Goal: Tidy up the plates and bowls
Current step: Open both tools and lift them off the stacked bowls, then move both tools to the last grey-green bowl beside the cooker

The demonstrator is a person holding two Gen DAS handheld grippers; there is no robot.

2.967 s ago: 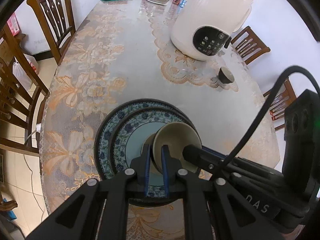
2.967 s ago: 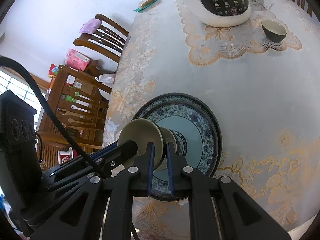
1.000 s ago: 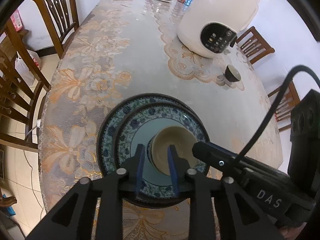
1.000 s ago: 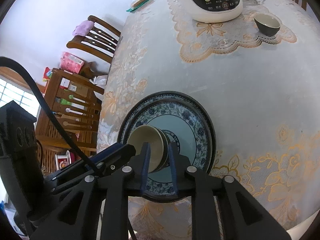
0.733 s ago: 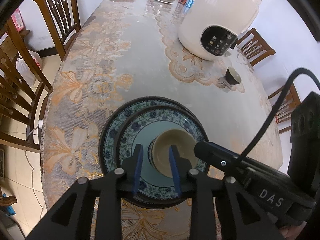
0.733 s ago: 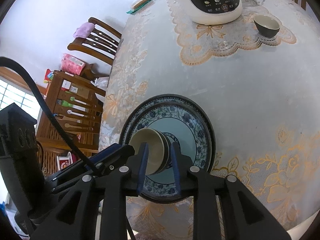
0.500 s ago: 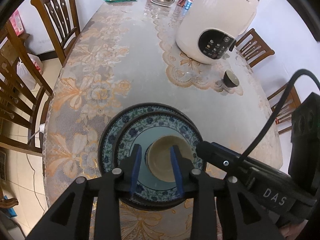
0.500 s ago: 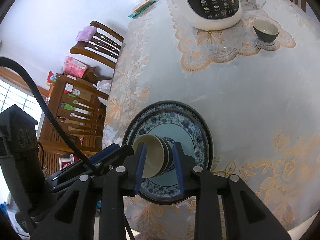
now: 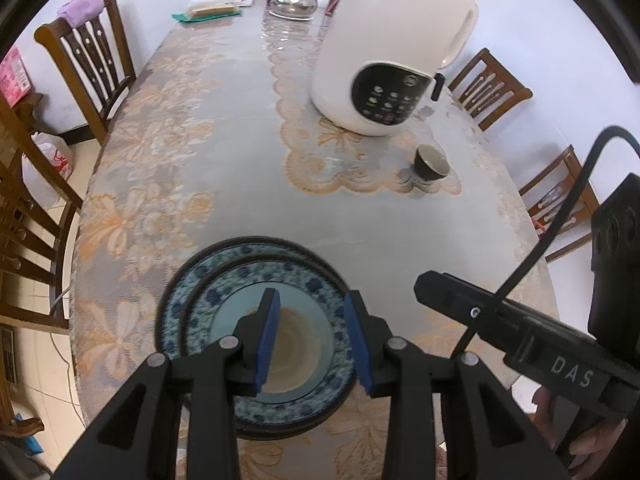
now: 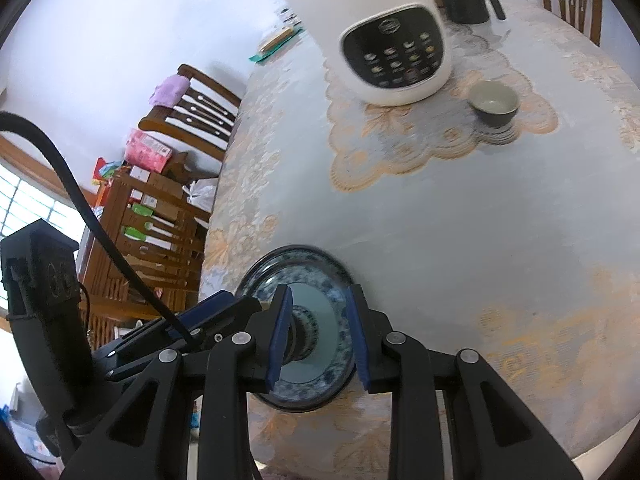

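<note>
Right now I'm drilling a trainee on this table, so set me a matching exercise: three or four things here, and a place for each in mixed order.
Things:
1. beige bowl
2. dark bowl
3. steel kettle
4. purple cloth

Places:
A. on a chair back
B. on the lace mat beside the white cooker
C. far end of the table
D. on the stacked blue plates

Pairs: 1-D, 2-B, 3-C, 4-A

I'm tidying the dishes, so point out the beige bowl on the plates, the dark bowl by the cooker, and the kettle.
beige bowl (image 9: 298, 354), left wrist view, inside bottom.
dark bowl (image 10: 494, 103), right wrist view, pale inside.
kettle (image 9: 294, 0), left wrist view, steel body.
</note>
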